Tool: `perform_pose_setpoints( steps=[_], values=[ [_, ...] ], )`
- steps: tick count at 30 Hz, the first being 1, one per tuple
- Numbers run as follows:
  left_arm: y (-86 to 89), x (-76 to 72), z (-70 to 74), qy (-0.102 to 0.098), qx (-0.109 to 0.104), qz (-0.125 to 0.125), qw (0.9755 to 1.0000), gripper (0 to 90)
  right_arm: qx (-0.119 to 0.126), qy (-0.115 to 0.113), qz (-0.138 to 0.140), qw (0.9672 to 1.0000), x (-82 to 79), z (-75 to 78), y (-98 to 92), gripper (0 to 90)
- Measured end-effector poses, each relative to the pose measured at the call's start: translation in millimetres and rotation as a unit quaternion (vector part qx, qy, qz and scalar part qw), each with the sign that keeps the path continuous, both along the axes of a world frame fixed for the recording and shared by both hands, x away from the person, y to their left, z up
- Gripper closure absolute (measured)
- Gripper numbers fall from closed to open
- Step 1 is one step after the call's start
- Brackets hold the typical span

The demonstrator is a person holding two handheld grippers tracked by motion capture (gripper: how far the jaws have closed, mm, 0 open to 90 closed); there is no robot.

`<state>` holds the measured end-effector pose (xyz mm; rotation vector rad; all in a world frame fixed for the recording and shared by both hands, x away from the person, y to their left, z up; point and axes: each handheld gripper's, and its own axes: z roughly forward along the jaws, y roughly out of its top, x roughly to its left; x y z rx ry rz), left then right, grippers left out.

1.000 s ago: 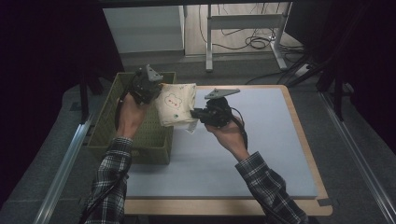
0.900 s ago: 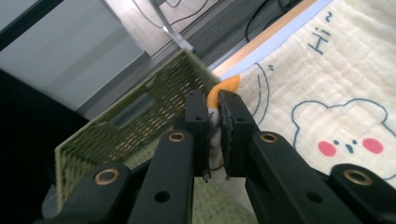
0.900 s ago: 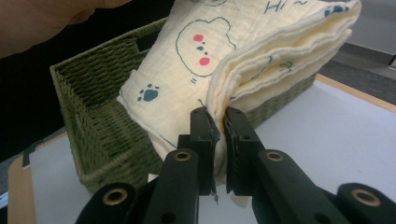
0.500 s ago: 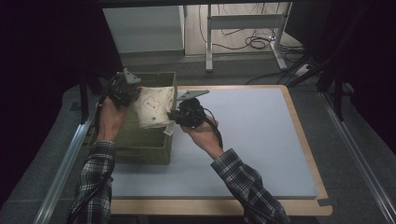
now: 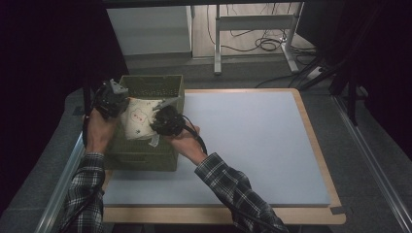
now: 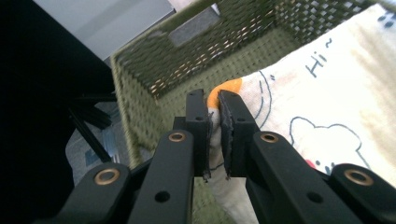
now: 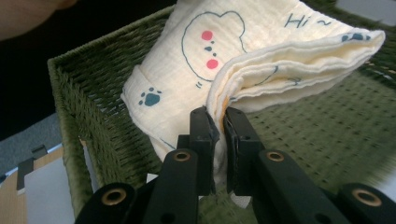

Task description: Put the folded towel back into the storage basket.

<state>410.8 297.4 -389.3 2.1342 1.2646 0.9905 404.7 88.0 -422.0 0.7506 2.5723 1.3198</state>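
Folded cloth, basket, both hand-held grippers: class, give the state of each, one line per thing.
Folded cloth: folded, held over the basket.
Green woven basket: upright, open-topped.
Left hand-held gripper: shut on the cloth's edge.
Right hand-held gripper: shut on the cloth's folded edge.

"Hi~" printed on the cloth (image 7: pixel 261 51)

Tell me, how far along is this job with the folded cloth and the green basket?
Nearly done, I'd say. The folded printed cloth is already folded into layers and hangs over the green woven basket at the table's left edge. In hand: the left gripper and right gripper each pinch an edge of it. Left: lower it to the basket floor, open the jaws and pull both grippers out.
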Motion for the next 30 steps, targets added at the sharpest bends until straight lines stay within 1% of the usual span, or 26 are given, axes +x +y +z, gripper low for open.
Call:
perform_pose_setpoints(
  steps=[2, 5, 6, 9, 11, 13, 16, 19, 21, 22, 26, 30],
  values=[
    [6.3, -1.5, -1.5, 0.002, 0.002, 0.003, 1.0000, 82.9, -0.009, 0.003, 0.003, 0.9999, -0.4, -1.4, 9.5, 82.6],
    [16.7, -2.8, -4.6, 0.004, -0.003, 0.009, 0.9999, 82.9, -0.024, 0.003, 0.009, 0.9997, -0.1, -1.7, 22.0, 82.6],
    [18.1, -2.5, -5.8, 0.003, -0.006, 0.011, 0.9999, 82.9, -0.026, 0.004, 0.010, 0.9996, 0.0, -1.5, 25.6, 82.6],
    [20.9, 1.9, -10.6, 0.012, -0.005, 0.008, 0.9999, 82.9, -0.039, 0.008, 0.011, 0.9992, 1.4, -2.7, 33.8, 82.6],
    [19.3, 6.6, -14.8, 0.017, -0.007, 0.005, 0.9998, 82.8, -0.050, 0.014, 0.006, 0.9986, 3.0, -5.3, 36.8, 82.5],
    [15.9, 13.1, -19.2, 0.025, -0.003, -0.002, 0.9997, 82.8, -0.059, 0.017, -0.001, 0.9981, 6.2, -8.4, 37.1, 82.5],
    [9.7, 21.4, -25.0, 0.032, 0.000, -0.009, 0.9995, 82.7, -0.070, 0.023, -0.009, 0.9972, 10.6, -12.7, 36.4, 82.5],
    [4.1, 28.9, -30.9, 0.039, 0.005, -0.015, 0.9991, 82.6, -0.074, 0.033, -0.010, 0.9967, 13.9, -14.5, 36.0, 82.4],
    [2.0, 32.1, -33.4, 0.044, 0.008, -0.019, 0.9988, 82.5, -0.079, 0.032, -0.011, 0.9963, 14.3, -14.3, 36.6, 82.3],
    [0.6, 33.8, -35.4, 0.046, 0.004, -0.020, 0.9987, 82.4, -0.083, 0.031, -0.012, 0.9960, 14.7, -14.4, 37.2, 82.3],
    [-2.8, 37.1, -40.5, 0.055, 0.007, -0.025, 0.9981, 82.3, -0.096, 0.029, -0.014, 0.9949, 15.1, -15.0, 39.4, 82.1],
    [-3.9, 40.4, -46.8, 0.068, 0.007, -0.032, 0.9971, 81.8, -0.107, 0.037, -0.020, 0.9933, 15.5, -15.9, 41.7, 81.0]
  ],
)
